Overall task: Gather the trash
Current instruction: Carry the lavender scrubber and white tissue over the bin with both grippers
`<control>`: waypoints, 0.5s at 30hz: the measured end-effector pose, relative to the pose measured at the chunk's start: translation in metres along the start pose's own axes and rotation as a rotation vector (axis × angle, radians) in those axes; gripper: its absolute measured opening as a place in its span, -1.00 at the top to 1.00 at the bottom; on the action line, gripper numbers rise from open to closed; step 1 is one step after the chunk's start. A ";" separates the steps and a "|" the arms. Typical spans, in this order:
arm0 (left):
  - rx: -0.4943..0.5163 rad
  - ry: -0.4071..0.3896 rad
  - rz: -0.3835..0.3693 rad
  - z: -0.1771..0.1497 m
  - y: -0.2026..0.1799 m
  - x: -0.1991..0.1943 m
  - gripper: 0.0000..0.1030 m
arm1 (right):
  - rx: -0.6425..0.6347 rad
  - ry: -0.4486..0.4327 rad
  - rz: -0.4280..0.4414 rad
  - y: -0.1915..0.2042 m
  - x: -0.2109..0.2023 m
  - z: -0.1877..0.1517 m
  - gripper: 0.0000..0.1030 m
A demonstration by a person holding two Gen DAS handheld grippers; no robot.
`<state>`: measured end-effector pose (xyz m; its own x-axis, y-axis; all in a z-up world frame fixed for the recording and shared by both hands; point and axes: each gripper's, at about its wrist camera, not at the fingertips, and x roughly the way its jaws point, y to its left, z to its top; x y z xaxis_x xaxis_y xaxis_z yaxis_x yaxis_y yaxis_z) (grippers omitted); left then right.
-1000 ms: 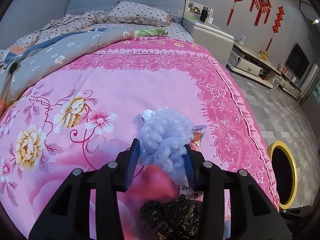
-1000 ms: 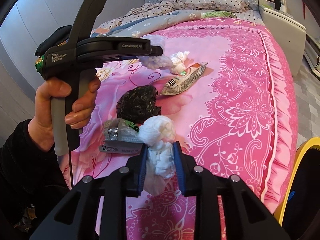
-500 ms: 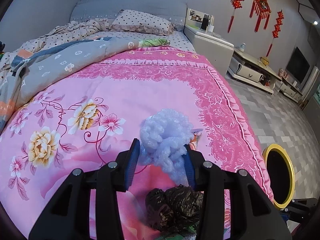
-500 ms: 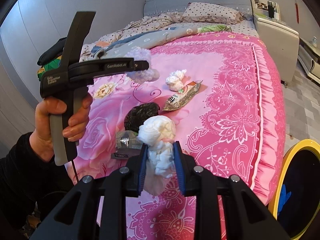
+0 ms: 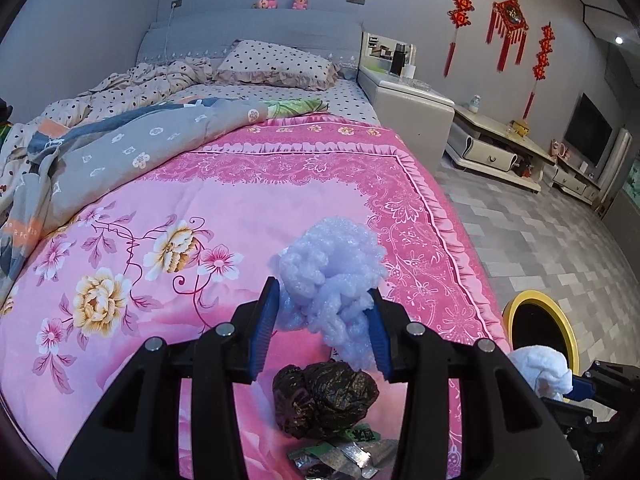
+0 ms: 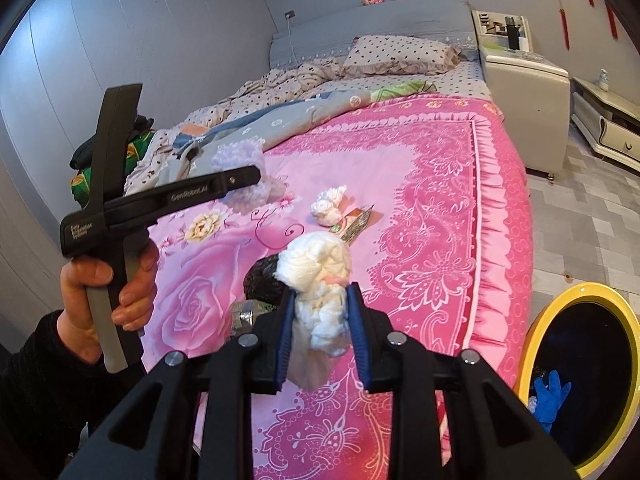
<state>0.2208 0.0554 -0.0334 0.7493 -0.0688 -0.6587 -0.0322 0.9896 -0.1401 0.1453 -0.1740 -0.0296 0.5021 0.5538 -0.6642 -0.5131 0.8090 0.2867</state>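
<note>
My left gripper [image 5: 324, 308] is shut on a wad of pale bubble wrap [image 5: 334, 268], held above the pink bedspread [image 5: 248, 200]; it also shows in the right wrist view [image 6: 256, 184]. My right gripper [image 6: 320, 320] is shut on a crumpled white tissue [image 6: 320, 276], held over the bed's foot edge. On the bed lie a crumpled black plastic bag [image 5: 324, 396], a foil wrapper [image 5: 344, 456], a second white tissue [image 6: 329, 210] and a snack wrapper [image 6: 356, 226]. A yellow-rimmed bin [image 6: 584, 380] stands on the floor to the right.
A grey quilt [image 5: 132, 144] and pillow [image 5: 276, 64] lie at the head of the bed. A white nightstand [image 5: 404, 100] and low cabinets [image 5: 500, 148] stand along the right wall. The bin holds a blue glove [image 6: 550, 396].
Both grippers have risen and drawn back from the bed with their loads. The bin and the right gripper's tissue have come into the left wrist view.
</note>
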 end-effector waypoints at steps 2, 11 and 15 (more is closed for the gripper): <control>0.003 -0.006 -0.007 0.001 -0.007 -0.005 0.23 | 0.009 -0.019 -0.004 -0.004 -0.008 0.003 0.53; 0.046 -0.032 -0.073 0.006 -0.049 -0.026 0.22 | 0.048 -0.097 -0.044 -0.020 -0.038 0.009 0.53; 0.068 -0.038 -0.100 0.007 -0.069 -0.033 0.22 | 0.077 -0.133 -0.072 -0.031 -0.050 0.010 0.53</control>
<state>0.2029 -0.0101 0.0031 0.7708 -0.1639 -0.6156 0.0880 0.9845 -0.1519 0.1428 -0.2253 0.0013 0.6256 0.5113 -0.5892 -0.4203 0.8572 0.2976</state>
